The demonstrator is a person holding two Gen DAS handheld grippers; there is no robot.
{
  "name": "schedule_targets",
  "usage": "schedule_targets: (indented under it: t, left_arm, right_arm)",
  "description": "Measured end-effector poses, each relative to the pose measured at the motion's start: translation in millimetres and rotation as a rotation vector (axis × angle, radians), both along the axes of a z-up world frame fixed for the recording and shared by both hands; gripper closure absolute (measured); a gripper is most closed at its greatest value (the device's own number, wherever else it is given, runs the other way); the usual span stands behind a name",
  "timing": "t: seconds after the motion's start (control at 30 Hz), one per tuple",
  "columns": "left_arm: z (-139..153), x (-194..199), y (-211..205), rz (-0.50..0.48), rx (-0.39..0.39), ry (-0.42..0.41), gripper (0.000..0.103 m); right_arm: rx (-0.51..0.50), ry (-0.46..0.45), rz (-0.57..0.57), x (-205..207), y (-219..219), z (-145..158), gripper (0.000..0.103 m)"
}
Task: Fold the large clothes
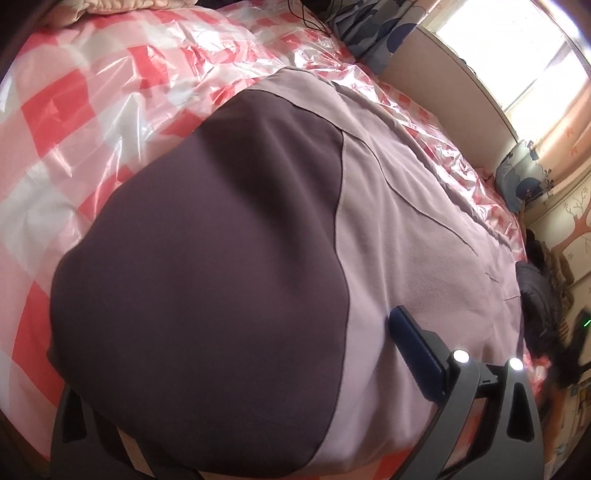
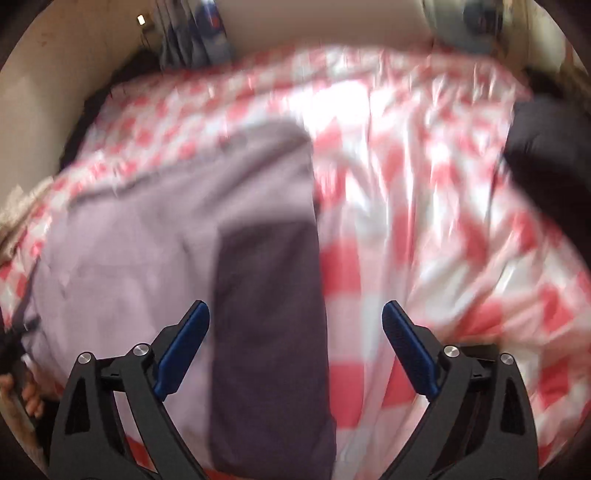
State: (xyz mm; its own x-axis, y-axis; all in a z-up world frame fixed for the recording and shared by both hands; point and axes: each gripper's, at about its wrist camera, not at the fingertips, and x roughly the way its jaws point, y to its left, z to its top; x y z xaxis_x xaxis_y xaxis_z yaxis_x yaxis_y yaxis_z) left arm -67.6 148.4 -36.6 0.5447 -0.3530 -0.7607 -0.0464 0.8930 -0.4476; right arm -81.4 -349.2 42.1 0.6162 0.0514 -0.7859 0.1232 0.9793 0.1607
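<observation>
A large garment in lilac (image 1: 417,236) with a dark purple panel (image 1: 207,258) lies spread on a bed. My left gripper (image 1: 295,325) is low over it, its jaws wide apart. The right blue pad (image 1: 413,350) shows above the lilac cloth, while the dark panel hides the left finger. The right wrist view is blurred. There the garment (image 2: 140,251) lies folded, with a dark purple strip (image 2: 269,332) along its right edge. My right gripper (image 2: 295,310) hangs open above that strip, touching nothing.
The bed has a red-and-white checked cover (image 1: 74,122) under crinkled clear plastic. A blue patterned pillow (image 1: 369,33) and a beige panel (image 1: 461,85) stand beyond it. Dark clothing (image 1: 535,295) lies at the right edge. A person's hand (image 2: 26,398) shows at lower left.
</observation>
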Motion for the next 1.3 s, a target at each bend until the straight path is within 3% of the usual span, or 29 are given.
schedule_targets:
  t: [0.07, 0.13, 0.2, 0.27, 0.3, 0.33, 0.4, 0.47, 0.57, 0.63, 0.73, 0.77, 0.8, 0.9, 0.97, 1.03, 1.13, 1.17, 1.27, 1.3]
  left_arm:
    - [-2.1, 1.2, 3.7, 0.004, -0.009, -0.007, 0.007]
    - [-2.7, 5.7, -0.5, 0.014, -0.019, -0.010, 0.007]
    - [-2.5, 3.2, -2.5, 0.020, -0.011, -0.019, 0.007]
    - [-3.1, 9.5, -9.9, 0.021, -0.012, -0.022, 0.007]
    - [-1.7, 9.3, -9.6, 0.017, -0.031, -0.036, 0.007]
    - [-0.5, 8.3, -9.2, 0.020, -0.028, -0.042, 0.007]
    - [-0.6, 7.7, -15.0, 0.023, 0.028, -0.037, 0.007]
    - [-0.6, 7.0, -19.4, 0.029, 0.068, -0.041, 0.007]
    - [3.1, 6.9, -24.8, 0.036, 0.104, -0.056, 0.007]
    - [4.1, 7.4, -26.7, 0.040, 0.121, -0.062, 0.007]
    - [5.3, 7.9, -28.9, 0.040, 0.147, -0.078, 0.007]
    - [7.3, 7.0, -29.6, 0.041, 0.152, -0.100, 0.007]
    - [11.0, 6.0, -30.7, 0.043, 0.159, -0.130, 0.007]
    - [10.3, 7.3, -39.6, 0.034, 0.252, -0.133, 0.007]
    - [8.3, 7.1, -41.4, 0.041, 0.269, -0.126, 0.007]
    - [10.1, 7.7, -41.5, 0.037, 0.273, -0.131, 0.007]
    - [9.8, 9.4, -39.4, 0.042, 0.267, -0.125, 0.007]
    - [9.7, 9.1, -38.6, 0.043, 0.267, -0.126, 0.007]
    - [8.5, 10.7, -40.7, 0.047, 0.270, -0.131, 0.007]
    - [7.8, 8.9, -43.7, 0.050, 0.278, -0.132, 0.007]
  right_arm:
    - [-0.041, -0.100, 0.030, 19.8, 14.6, 31.3, 0.007]
    - [-0.045, -0.098, 0.083, 60.1, 25.3, 41.0, 0.007]
    - [0.013, -0.006, 0.083, 114.1, 28.8, 11.8, 0.007]
    - [0.010, 0.188, 0.069, 163.1, 31.3, -51.7, 0.006]
    - [0.064, 0.256, 0.075, 178.1, 30.7, -77.1, 0.006]
    - [0.102, 0.253, 0.041, 181.3, 25.2, -81.3, 0.006]
    - [0.071, 0.144, -0.018, 173.2, 26.8, -51.6, 0.006]
    - [0.041, 0.045, 0.024, 173.4, 46.6, -19.2, 0.006]
    - [-0.021, 0.009, 0.154, 201.7, 103.7, 7.4, 0.006]
    - [-0.002, 0.028, 0.229, 227.3, 146.5, 1.7, 0.006]
    - [0.008, 0.156, 0.269, 251.5, 194.4, -58.6, 0.006]
    - [-0.043, 0.223, 0.269, 263.2, 208.3, -86.5, 0.006]
    - [-0.089, 0.231, 0.276, 269.0, 211.4, -108.0, 0.006]
    - [-0.083, 0.217, 0.260, 255.6, 200.6, -107.6, 0.006]
    - [-0.011, 0.171, 0.270, 235.2, 191.6, -81.6, 0.006]
    - [-0.014, 0.095, 0.323, 201.9, 196.1, -49.2, 0.006]
    - [-0.031, 0.027, 0.418, 136.0, 210.0, -25.8, 0.006]
    - [-0.049, 0.022, 0.444, 117.8, 217.7, -28.1, 0.006]
    - [-0.208, 0.100, 0.516, 89.0, 247.3, -75.4, 0.006]
    - [-0.206, 0.089, 0.515, 87.0, 247.3, -80.6, 0.006]
